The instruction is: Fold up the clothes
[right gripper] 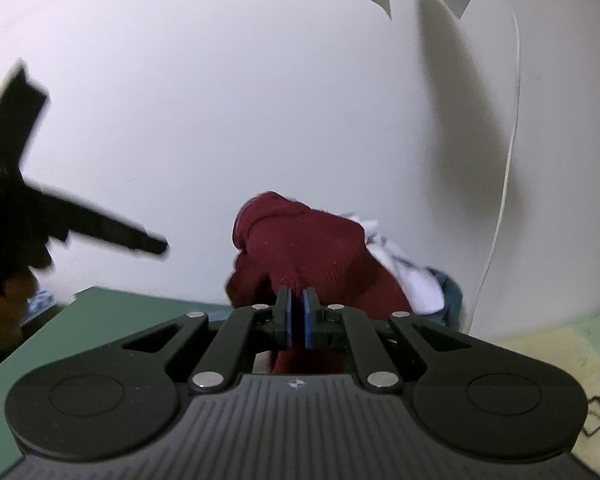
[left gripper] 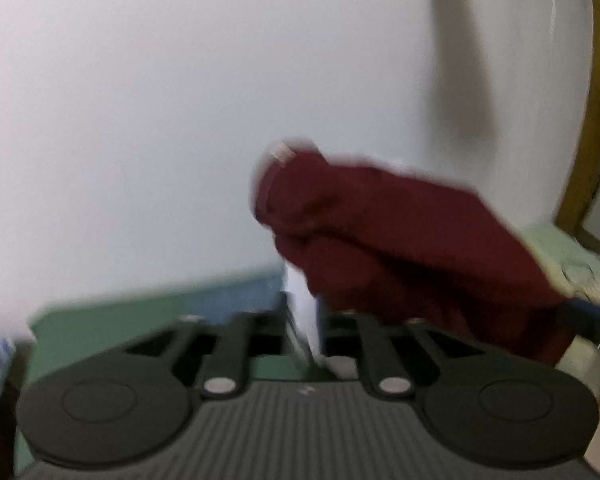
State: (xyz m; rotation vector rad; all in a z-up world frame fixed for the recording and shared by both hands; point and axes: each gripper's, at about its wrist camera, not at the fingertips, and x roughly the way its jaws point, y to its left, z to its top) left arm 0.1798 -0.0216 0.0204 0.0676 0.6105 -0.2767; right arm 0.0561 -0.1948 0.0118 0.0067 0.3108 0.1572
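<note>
Right hand-held gripper (right gripper: 297, 316): blue pads pressed together, dark-red knit garment (right gripper: 300, 252) bunched just ahead and under tips; fabric seems pinched, though grip point hidden. Garment lifted off green desk (right gripper: 112, 304), bulk rising forward, then trailing right toward white and blue cloth heap (right gripper: 416, 280).

Left hand-held gripper (left gripper: 306, 320): blurred, fingers close together around thin white sheet-like piece (left gripper: 304, 312); clamped or not, cannot tell. From it, garment lies ahead-right, long axis slanting down to right. Right gripper nearer garment.
</note>
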